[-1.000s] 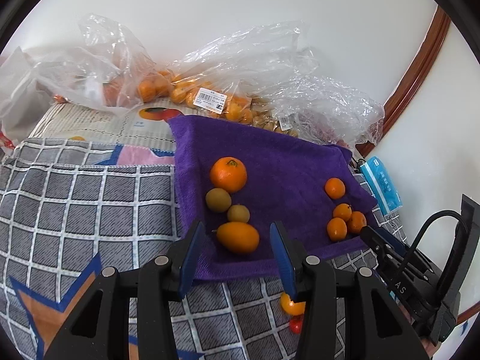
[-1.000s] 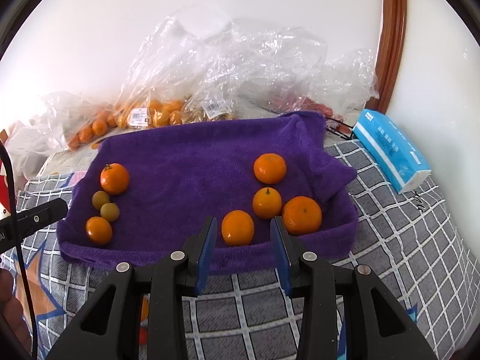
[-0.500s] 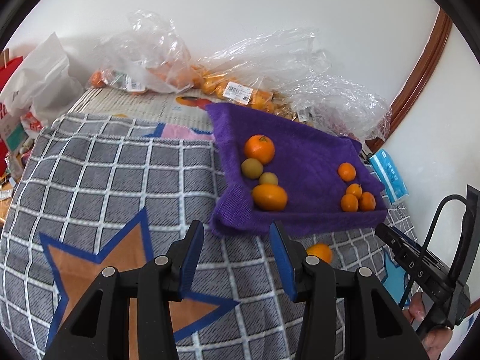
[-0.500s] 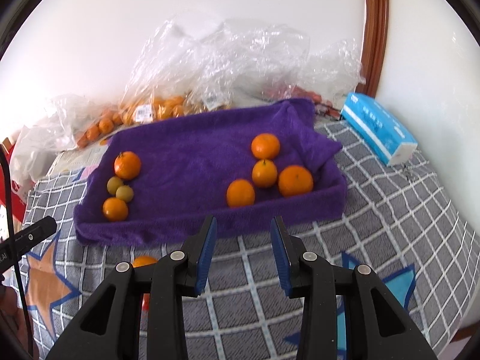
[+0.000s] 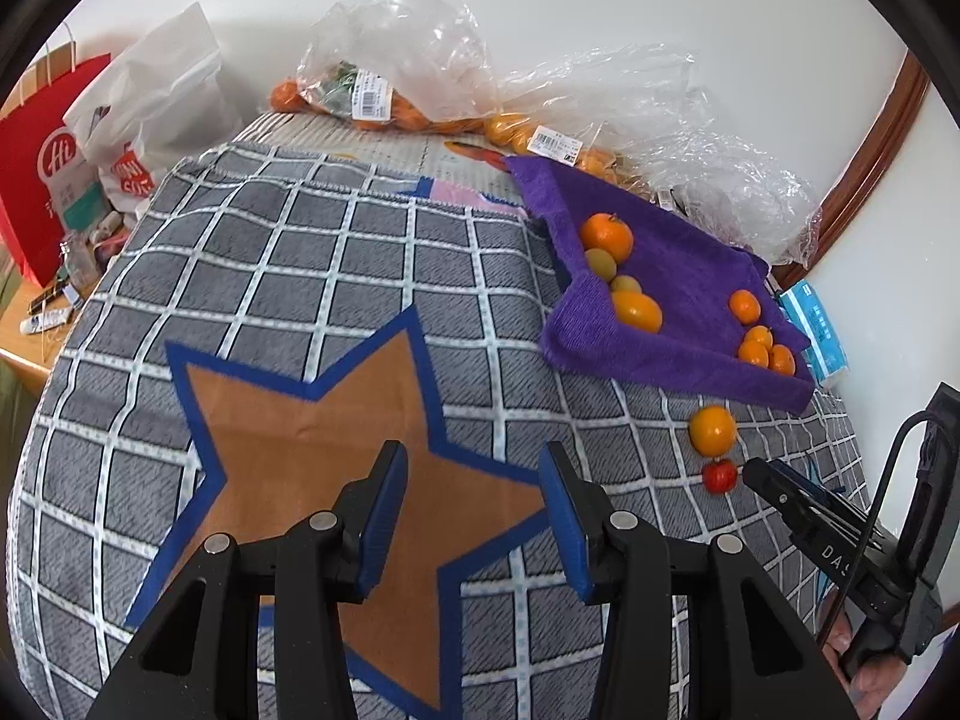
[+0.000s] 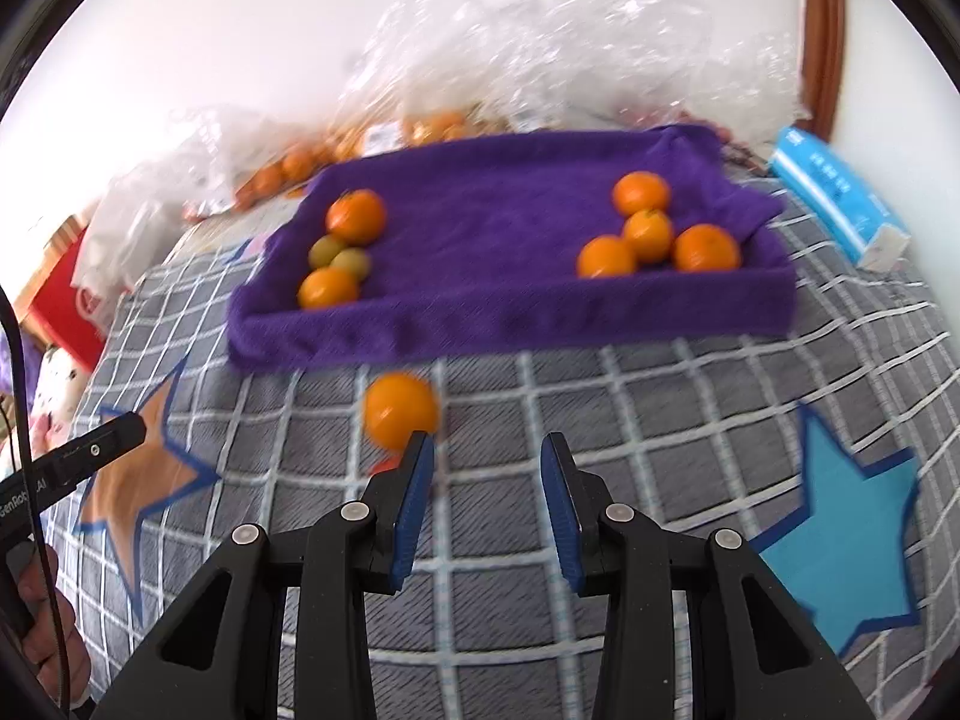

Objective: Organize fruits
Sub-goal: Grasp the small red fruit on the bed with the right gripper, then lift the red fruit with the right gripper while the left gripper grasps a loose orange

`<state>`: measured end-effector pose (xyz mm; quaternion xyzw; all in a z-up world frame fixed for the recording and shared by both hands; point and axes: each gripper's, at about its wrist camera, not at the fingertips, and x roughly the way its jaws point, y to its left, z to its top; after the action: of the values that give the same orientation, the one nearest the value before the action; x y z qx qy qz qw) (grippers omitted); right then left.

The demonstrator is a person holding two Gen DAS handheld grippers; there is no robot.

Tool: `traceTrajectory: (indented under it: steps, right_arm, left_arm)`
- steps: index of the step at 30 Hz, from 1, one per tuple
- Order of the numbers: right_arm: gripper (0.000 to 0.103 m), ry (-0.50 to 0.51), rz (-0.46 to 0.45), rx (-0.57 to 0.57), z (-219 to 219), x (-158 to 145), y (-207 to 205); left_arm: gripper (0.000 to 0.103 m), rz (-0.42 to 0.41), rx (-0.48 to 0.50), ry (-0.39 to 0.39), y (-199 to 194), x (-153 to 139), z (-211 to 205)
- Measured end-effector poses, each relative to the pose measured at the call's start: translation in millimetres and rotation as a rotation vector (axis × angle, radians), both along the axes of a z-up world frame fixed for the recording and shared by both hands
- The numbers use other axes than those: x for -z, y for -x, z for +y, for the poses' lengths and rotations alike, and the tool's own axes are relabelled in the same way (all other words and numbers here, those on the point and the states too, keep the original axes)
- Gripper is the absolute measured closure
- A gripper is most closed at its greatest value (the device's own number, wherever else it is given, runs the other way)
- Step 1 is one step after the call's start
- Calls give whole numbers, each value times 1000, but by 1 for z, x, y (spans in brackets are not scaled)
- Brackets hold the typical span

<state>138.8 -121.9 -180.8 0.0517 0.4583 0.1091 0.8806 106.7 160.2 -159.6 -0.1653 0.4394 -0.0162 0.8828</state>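
Note:
A purple towel (image 6: 510, 318), folded up at its edges like a tray, lies on the checked blanket (image 5: 288, 276). At its left end sit two oranges (image 6: 355, 216) and two small greenish fruits (image 6: 329, 250); at its right end is a cluster of several oranges (image 6: 651, 229). One loose orange (image 6: 401, 411) and a small red fruit (image 5: 719, 476) lie on the blanket in front of the towel. My right gripper (image 6: 486, 471) hangs open and empty just behind the loose orange. My left gripper (image 5: 474, 510) is open over the orange star, holding nothing.
Clear plastic bags (image 5: 420, 60) holding more oranges pile up against the white wall behind the towel. A blue tissue pack (image 6: 837, 198) lies to the right. A red paper bag (image 5: 42, 168) and a white bag (image 5: 156, 102) stand at the left. A wooden frame (image 5: 870, 144) runs along the right.
Both grippers have drawn back from the purple towel, which now looks smaller and farther. The loose orange and red fruit have come into view. The jaws have kept the same gap.

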Motion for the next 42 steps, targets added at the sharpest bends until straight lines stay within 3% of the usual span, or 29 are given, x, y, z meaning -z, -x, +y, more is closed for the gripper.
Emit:
traceTrajectory:
  steps: [12,19,23,33,42]
  right_arm:
    - [66,-7,12,-130,29,14,1]
    - [79,-18,4,-154,35,19,-1]
    - [79,-32,0,-164,34,18,-1]
    - [79,-35,-50,-137,6,-2,8]
    - [79,-9,-70,-61,-39,-8,13]
  left_arm:
    - [60,31,-9,-47,7,2,-5]
    - [60,38,-18,-51,8,1,-8]
    - [60,39,-19,-55,9,0,-11]
    - [59,58,22,-53,1,7,-36]
    - [57,-1,-53,-61,13,18,-44]
